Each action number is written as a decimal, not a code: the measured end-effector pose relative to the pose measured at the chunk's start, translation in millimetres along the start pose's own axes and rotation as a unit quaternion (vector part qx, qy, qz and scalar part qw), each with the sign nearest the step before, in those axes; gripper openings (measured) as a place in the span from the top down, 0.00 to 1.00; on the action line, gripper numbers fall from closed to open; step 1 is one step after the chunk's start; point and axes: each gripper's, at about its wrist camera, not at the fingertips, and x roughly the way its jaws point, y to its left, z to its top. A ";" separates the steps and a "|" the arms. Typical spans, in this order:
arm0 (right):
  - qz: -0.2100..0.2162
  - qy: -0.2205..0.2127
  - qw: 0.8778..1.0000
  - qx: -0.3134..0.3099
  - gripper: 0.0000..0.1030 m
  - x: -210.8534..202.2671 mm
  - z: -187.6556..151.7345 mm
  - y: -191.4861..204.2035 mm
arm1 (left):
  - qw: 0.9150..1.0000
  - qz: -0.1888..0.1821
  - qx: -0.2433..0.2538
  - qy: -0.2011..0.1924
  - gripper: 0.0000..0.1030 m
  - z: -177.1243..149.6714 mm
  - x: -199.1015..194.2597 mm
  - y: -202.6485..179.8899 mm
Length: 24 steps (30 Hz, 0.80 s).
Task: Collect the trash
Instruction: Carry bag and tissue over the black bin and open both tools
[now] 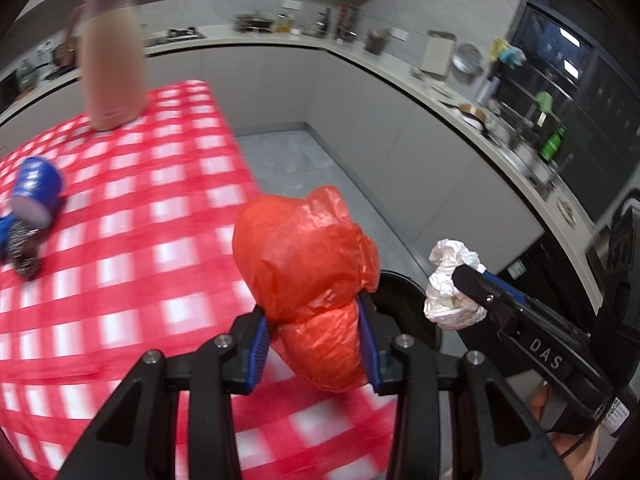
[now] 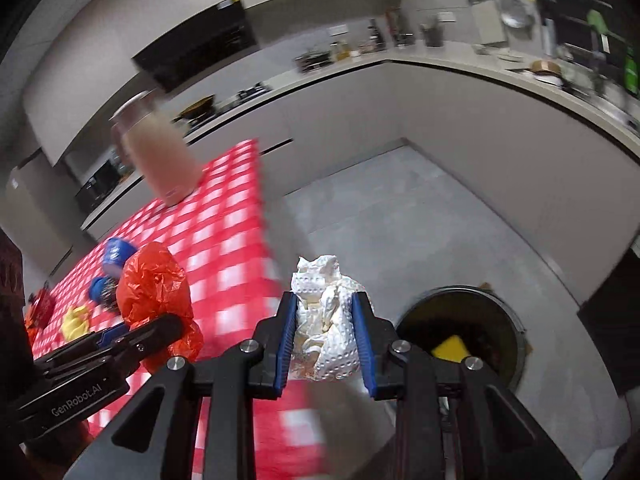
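Note:
My left gripper (image 1: 316, 336) is shut on a crumpled red plastic bag (image 1: 304, 264) and holds it above the right edge of the red checked table (image 1: 120, 280). The bag also shows in the right wrist view (image 2: 156, 292). My right gripper (image 2: 326, 344) is shut on a crumpled white paper towel (image 2: 326, 320), held past the table edge over the floor; the towel also shows in the left wrist view (image 1: 448, 284). A round black trash bin (image 2: 460, 340) stands on the floor below right, with a yellow item (image 2: 450, 348) inside.
On the table stand a beige jug (image 1: 110, 60), a blue can on its side (image 1: 36, 192) and a dark scouring ball (image 1: 24, 248). A yellow object (image 2: 74, 322) and a red wrapper (image 2: 40, 308) lie at the far left. Kitchen counters curve around the grey floor (image 2: 400, 220).

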 end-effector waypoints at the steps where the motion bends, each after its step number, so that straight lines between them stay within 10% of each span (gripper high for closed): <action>1: -0.008 0.001 1.000 0.008 0.70 -2.3 -0.5 -13.1 | 1.000 -0.007 0.005 0.004 0.61 0.2 5.5 -9.0; 12: -0.056 0.025 0.997 0.052 0.70 -3.3 -11.1 -107.6 | 0.996 -0.041 0.037 0.068 0.61 -7.9 62.1 -80.1; 24: -0.036 0.083 0.994 0.060 0.70 57.8 -11.4 -165.7 | 0.990 0.004 0.011 0.138 0.59 -25.3 129.0 -104.9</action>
